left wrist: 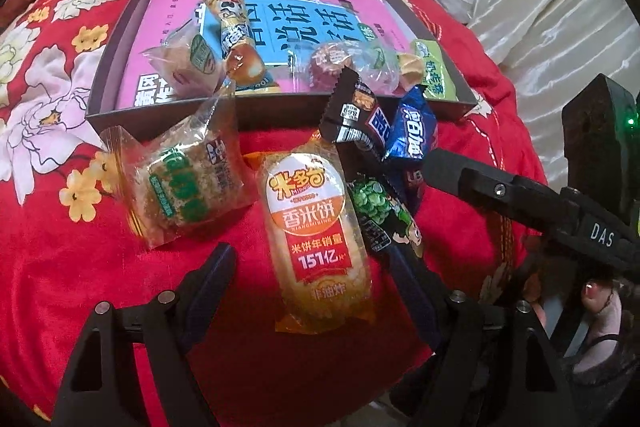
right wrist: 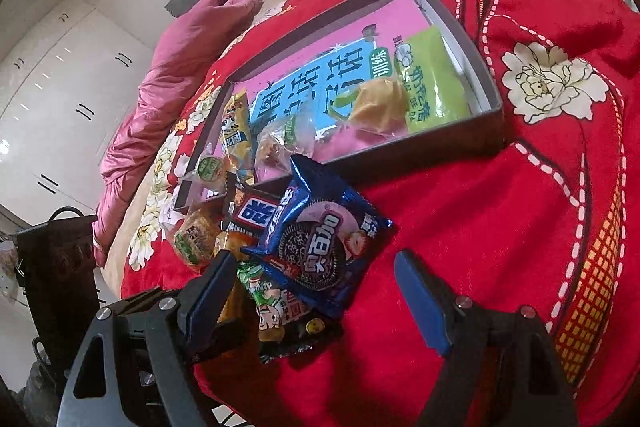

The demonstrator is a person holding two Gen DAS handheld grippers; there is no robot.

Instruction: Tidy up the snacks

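L tool (left wrist: 316, 275) spread, straddling orange rice-cracker pack (left wrist: 316, 239), label "香米饼", "151亿", not pinched. R tool (right wrist: 316, 291) spread too, nothing gripped; blue cookie pack (right wrist: 320, 239) just ahead of it. Beside: green-pea pack (left wrist: 380, 211), black bar wrapper (left wrist: 352, 111), clear-wrapped floss cake (left wrist: 180, 183), all on red floral bedspread (left wrist: 80, 267). Farther: dark box tray (left wrist: 116, 47), pink liner, w/ more snacks incl. green pack (right wrist: 432, 79).
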